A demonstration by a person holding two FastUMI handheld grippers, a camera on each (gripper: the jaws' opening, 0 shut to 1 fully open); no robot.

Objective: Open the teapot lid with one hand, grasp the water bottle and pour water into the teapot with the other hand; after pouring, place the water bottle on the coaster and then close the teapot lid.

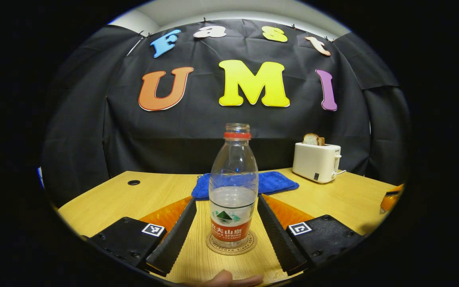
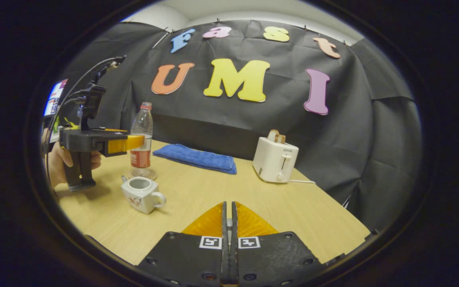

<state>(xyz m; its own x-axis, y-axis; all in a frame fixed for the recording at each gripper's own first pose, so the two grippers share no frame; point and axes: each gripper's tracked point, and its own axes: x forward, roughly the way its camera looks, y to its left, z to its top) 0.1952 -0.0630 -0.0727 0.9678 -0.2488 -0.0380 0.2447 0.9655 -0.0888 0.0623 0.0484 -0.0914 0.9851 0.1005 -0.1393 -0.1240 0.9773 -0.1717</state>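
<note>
Between my left gripper's (image 1: 229, 235) wide-open jaws stands the water bottle (image 1: 232, 187), upright on its coaster (image 1: 231, 244) and clear of both fingers. My right gripper (image 2: 228, 239) hovers low over the surface (image 2: 213, 191), jaws pressed together on nothing, with the lidless teapot (image 2: 142, 194) ahead to its left, near the bottle.
</note>
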